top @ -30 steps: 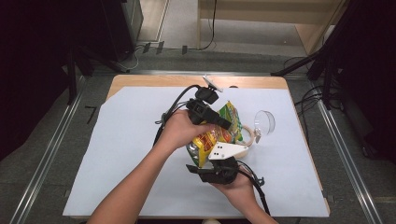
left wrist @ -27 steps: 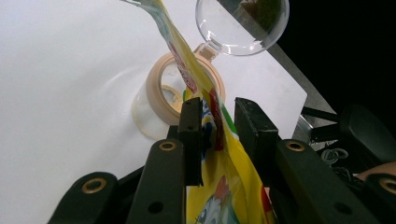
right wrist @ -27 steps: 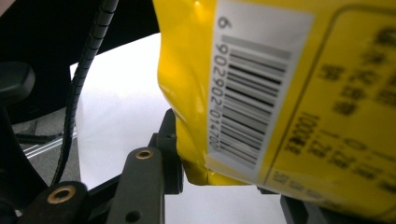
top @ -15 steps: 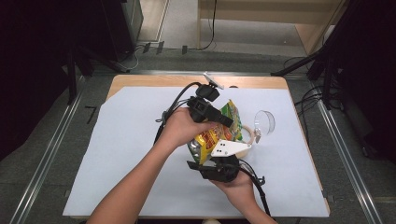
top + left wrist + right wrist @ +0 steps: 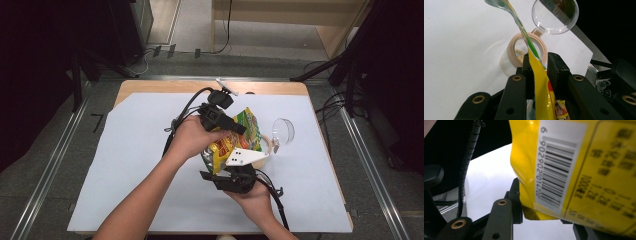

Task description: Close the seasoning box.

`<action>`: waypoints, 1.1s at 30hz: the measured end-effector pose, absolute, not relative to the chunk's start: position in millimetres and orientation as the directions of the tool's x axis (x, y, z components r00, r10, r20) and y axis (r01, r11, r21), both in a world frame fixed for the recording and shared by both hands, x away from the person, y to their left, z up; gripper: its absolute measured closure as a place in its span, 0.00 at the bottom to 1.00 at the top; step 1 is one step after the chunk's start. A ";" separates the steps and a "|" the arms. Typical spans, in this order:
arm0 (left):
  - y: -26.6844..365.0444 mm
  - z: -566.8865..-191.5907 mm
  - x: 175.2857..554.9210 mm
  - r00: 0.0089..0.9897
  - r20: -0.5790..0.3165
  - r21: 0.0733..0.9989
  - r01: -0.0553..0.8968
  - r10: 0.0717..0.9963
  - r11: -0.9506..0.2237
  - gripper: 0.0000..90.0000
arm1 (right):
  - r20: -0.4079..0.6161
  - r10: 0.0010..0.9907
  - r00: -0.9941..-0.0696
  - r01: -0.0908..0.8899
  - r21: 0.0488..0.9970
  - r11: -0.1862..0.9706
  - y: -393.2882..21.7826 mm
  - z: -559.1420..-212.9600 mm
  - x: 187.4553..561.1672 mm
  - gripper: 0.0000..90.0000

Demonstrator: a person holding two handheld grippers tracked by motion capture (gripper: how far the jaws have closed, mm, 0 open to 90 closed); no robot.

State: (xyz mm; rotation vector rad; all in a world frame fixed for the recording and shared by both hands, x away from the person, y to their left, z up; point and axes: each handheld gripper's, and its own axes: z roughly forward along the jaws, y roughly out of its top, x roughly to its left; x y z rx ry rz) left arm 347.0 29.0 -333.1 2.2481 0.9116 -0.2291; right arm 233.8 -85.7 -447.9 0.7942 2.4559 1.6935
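Note:
A yellow snack bag (image 5: 240,137) hangs tilted over a small jar with a beige rim (image 5: 265,145), its clear flip lid (image 5: 282,131) thrown open to the right. My left gripper (image 5: 242,131) grips the bag's upper part from the left. Its jaws have just been closing, with the bag's edge (image 5: 541,82) pinched between them above the jar mouth (image 5: 516,53). My right gripper (image 5: 225,162) comes from the near side and is shut on the bag's lower end (image 5: 579,170), barcode side facing its camera. A little beige content lies in the jar.
A white sheet (image 5: 130,165) covers the wooden table (image 5: 165,86). Cables trail from both grippers across the sheet. Metal floor rails (image 5: 367,160) run along the table's left and right sides.

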 end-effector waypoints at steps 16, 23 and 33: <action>27.7 -329.8 349.8 0.732 -0.392 0.516 0.676 0.557 -0.526 0.88 | 0.248 0.426 -0.870 0.382 0.886 0.263 -84.0 -444.6 235.7 0.71; 24.2 -326.5 349.0 0.748 -0.362 0.507 0.659 0.556 -0.556 0.94 | 0.236 0.429 -0.872 0.373 0.887 0.271 -79.5 -447.1 232.6 0.70; 21.2 -323.1 352.5 0.742 -0.356 0.507 0.664 0.568 -0.549 0.93 | 0.261 0.443 -0.858 0.399 0.882 0.253 -77.6 -444.8 239.5 0.73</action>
